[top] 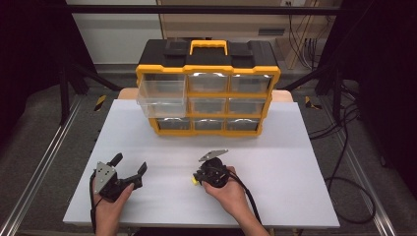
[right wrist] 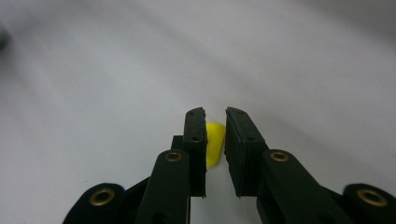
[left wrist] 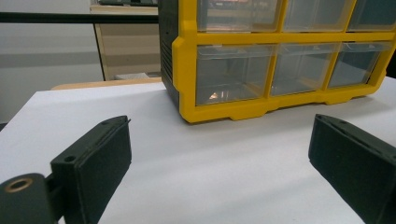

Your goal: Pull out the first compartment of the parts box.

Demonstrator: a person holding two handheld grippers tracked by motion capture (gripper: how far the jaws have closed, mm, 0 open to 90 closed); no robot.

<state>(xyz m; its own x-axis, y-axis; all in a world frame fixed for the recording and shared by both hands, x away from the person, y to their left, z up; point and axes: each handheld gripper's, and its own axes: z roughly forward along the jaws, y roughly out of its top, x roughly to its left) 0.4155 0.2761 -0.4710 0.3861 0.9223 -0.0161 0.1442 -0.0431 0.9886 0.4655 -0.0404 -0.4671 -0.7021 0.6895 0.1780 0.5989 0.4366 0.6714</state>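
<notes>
In the lower middle of the high view, the right gripper [top: 200, 178] points down and to the left at a small yellow piece [top: 194, 180] lying on the white table [top: 275, 162]. In the right gripper view the piece [right wrist: 214, 142] sits between the two black jaws, which stand almost closed around it; whether the pads already press on it cannot be told, and its long axis is too hidden to judge. The left gripper [top: 131, 169], at the lower left, has its jaws spread wide and holds nothing, well apart from the piece. Farther up stands a yellow and black drawer cabinet [top: 209, 88], its upper-left clear drawer [top: 161, 97] pulled out. Behind are dark frames and cables.
</notes>
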